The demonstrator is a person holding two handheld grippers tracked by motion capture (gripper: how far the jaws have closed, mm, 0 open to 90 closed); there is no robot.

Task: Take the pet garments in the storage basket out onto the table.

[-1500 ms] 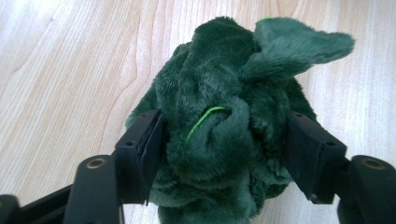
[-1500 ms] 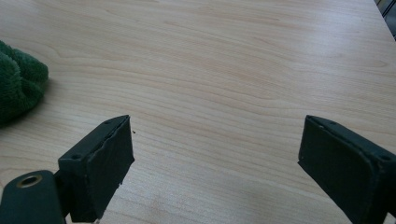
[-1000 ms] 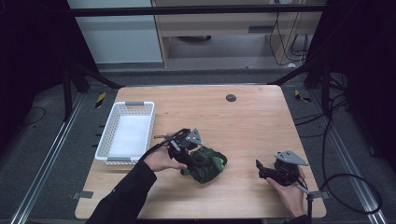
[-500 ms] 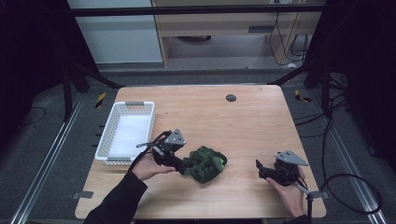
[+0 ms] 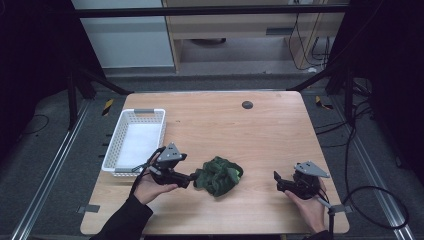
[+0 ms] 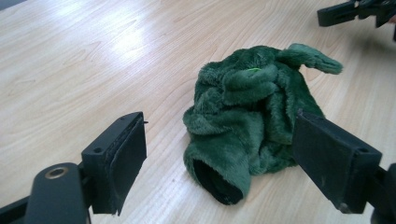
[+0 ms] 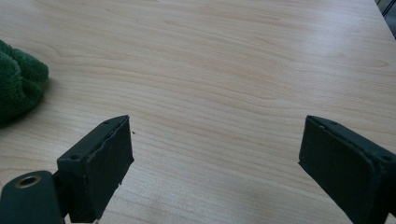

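Both tongs stood released, with nothing between their jaws. Going by size, the worktop (image 5: 260, 125) was pale wood and mostly bare. The white basket (image 5: 134, 142) stood at its left side, and it looked empty. The green plush cloth (image 5: 218, 174) lay crumpled near the front middle of the worktop, well apart from the basket. The left tongs (image 5: 186, 178) were low on the wood just beside its left edge, jaws wide and pointing at it; in the left gripper view the cloth (image 6: 254, 121) sat between and beyond the jaws. The right tongs (image 5: 278, 181) rested well apart on the right, jaws also wide over bare wood.

I judged some risks here. The cloth was soft and bunched, with a loose tail-like piece. If the jaws closed on one outer fold, the rest could hang and slip away. A low push could also slide the cloth along the smooth wood instead of gripping it.
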